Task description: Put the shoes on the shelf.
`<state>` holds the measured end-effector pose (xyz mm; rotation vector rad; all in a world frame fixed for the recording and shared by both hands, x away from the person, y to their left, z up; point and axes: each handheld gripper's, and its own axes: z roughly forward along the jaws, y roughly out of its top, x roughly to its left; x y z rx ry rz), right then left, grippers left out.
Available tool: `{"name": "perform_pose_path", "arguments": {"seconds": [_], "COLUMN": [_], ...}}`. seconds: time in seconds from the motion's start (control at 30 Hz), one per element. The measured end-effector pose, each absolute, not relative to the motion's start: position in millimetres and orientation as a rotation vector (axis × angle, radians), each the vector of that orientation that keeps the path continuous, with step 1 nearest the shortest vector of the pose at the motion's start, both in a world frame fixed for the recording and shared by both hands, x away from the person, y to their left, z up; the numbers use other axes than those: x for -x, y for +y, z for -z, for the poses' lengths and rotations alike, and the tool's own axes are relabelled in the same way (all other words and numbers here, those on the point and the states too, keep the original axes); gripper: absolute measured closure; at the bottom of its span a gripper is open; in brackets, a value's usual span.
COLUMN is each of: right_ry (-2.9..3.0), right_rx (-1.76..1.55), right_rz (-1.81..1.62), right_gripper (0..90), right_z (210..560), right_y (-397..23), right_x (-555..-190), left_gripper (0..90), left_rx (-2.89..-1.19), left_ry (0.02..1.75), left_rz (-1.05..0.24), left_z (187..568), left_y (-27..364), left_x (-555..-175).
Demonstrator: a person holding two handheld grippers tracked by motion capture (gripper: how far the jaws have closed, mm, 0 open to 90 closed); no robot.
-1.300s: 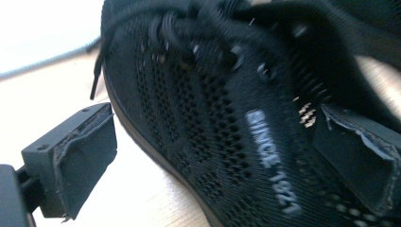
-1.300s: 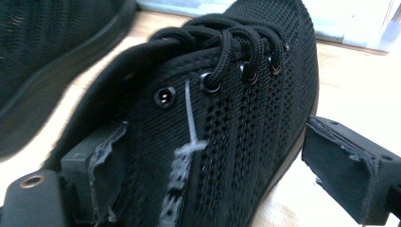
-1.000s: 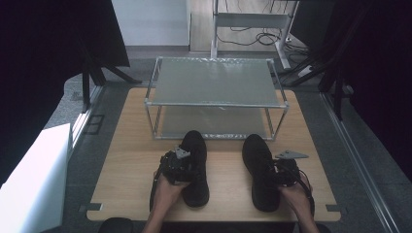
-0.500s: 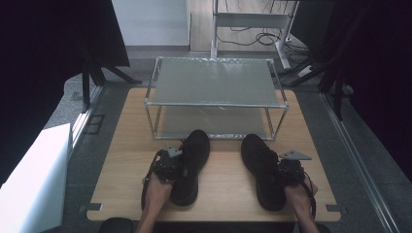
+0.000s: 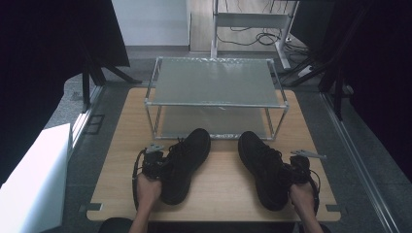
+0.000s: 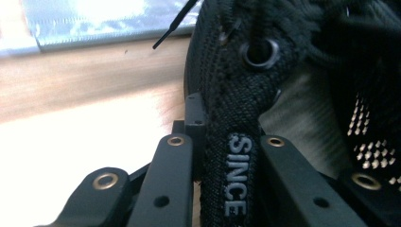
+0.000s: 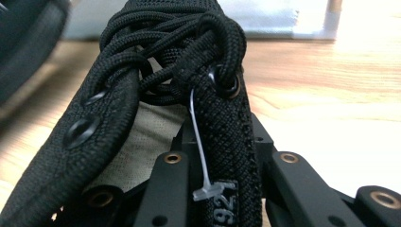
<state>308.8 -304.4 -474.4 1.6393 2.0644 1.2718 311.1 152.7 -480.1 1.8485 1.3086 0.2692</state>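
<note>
The left gripper [image 5: 154, 164] fingers pinch the left black knit lace-up shoe's [image 5: 183, 163] collar edge; the right gripper [image 5: 297, 171] fingers clamp the right black knit lace-up shoe [image 5: 262, 167] likewise. Both shoes point toward 12 o'clock on the wooden worktop [image 5: 221, 187], probably for sliding into the two-tier metal-framed rack [image 5: 216, 83].

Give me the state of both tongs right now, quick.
Left tongs: shut on the collar edge of the left black shoe.
Right tongs: shut on the collar edge of the right black shoe.
</note>
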Motion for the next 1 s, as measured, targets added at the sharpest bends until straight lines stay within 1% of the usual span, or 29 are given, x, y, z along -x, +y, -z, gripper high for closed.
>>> {"name": "perform_pose_path", "arguments": {"seconds": [0.03,0.17,0.3,0.43,0.63,1.0], "right_ry": [2.049,2.041,2.012,1.967,1.941,1.895], "right_rx": [-1.656,-1.669,-1.686,-1.697,-1.68,-1.655], "right_rz": [-1.335,-1.396,-1.479,-1.607,-1.686,-1.816], "right_gripper": [76.4,76.4,76.4,76.4,76.4,76.3], "right_z": [472.4,469.1,462.8,451.5,437.1,407.0], "right_y": [-303.5,-302.3,-301.6,-300.7,-296.8,-283.0], "right_x": [-308.2,-307.4,-307.6,-308.4,-308.4,-315.0], "left_gripper": [80.9,80.9,80.9,80.8,80.7,80.4], "left_rx": [-1.845,-1.801,-1.781,-1.739,-1.676,-1.597], "left_ry": [1.303,1.277,1.25,1.226,1.213,1.195], "left_rz": [-0.271,-0.226,-0.224,-0.211,-0.169,-0.197], "left_z": [478.1,468.5,454.6,439.7,426.2,400.5], "left_y": [153.2,155.0,154.1,154.9,156.4,151.8], "left_x": [-310.8,-309.5,-306.7,-304.5,-303.3,-302.3]}}
